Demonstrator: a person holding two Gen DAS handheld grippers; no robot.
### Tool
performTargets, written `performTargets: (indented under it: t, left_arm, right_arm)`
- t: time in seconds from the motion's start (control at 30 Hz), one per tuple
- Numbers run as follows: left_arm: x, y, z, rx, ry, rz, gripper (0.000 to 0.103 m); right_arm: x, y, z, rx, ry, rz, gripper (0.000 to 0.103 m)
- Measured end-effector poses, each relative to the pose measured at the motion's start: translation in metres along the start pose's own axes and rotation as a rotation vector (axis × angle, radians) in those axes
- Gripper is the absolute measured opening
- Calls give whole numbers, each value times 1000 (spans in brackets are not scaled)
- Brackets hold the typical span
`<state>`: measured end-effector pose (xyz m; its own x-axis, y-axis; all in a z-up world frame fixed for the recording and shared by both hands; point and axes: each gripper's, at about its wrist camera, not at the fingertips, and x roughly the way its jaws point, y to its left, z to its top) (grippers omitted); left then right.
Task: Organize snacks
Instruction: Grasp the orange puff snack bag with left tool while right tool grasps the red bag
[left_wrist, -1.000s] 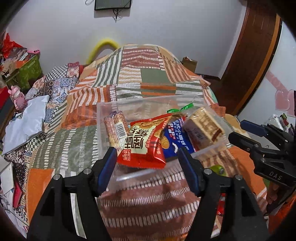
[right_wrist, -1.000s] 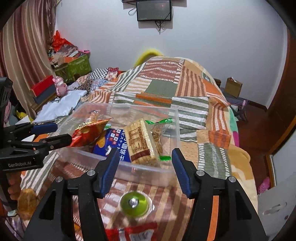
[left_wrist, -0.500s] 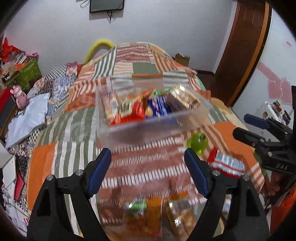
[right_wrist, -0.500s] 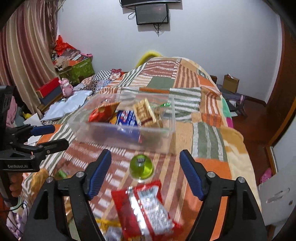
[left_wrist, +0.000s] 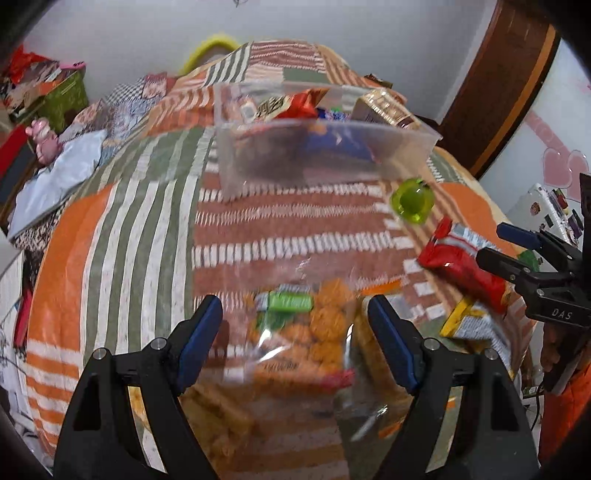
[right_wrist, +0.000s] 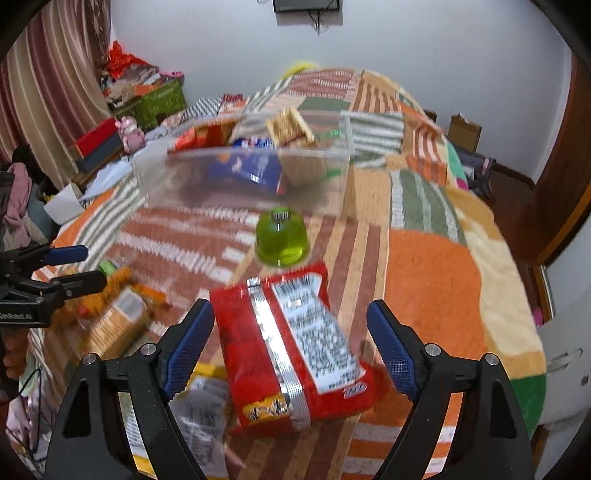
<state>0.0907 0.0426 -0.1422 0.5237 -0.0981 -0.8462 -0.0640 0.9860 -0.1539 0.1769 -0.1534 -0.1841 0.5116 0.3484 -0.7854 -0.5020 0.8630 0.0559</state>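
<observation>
Left wrist view was smeared by motion: the clear bag of orange snacks (left_wrist: 317, 332) between the left gripper (left_wrist: 295, 328) pads was hard to read, its lower end cut off by the frame. That gripper stood wide, pads off the bag. Right gripper (right_wrist: 290, 339) jaws had just been opening and stood wide around the red packet (right_wrist: 295, 354), not pressing it. At 12 o'clock the green jelly cup (right_wrist: 282, 240) lay just short of the clear bin (right_wrist: 240, 184), snacks blurred inside. Bare patchwork quilt (right_wrist: 436, 266) lay open toward 2 o'clock, up to the bed's edge.
</observation>
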Motion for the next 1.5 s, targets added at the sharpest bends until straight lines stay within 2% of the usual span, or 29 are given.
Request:
performTargets:
  t: [0.13,0.3,0.4,0.53,0.6,0.67,0.77,1.0,1.2,1.5]
  left_arm:
    - [3,3,-8,-21,14,-12,81]
    - [12,-1,-18,-16,46,-19,81]
    - [13,-1,-19,-16,31,2,81]
    - [14,0,-20,-20,14,14,81]
    - [15,-3,-21,0,6,24,78]
    - [16,-6,-22,19,-2,26,67]
    - [17,-6,-23,18,-11,24,62]
    - [13,-3,-21,8,-25,14,59]
    - [-3,-4,-12,5,-76,2,59]
    - [-34,-11,21,16,-188,-13,59]
  right_arm:
    - [8,-1,-9,5,35,6,83]
    - [9,0,-16,0,44,1,89]
    - [13,3,-18,-23,49,-20,89]
    - [14,-3,-18,7,44,-1,87]
    - [15,-4,-18,18,40,2,81]
    - [14,-4,-18,19,30,3,73]
    - [12,-4,-18,21,16,0,72]
    - [3,-8,-16,51,-18,13,71]
    - [-13,-9,-3,66,-73,12,71]
    - [-29,-4,30,68,-163,37,71]
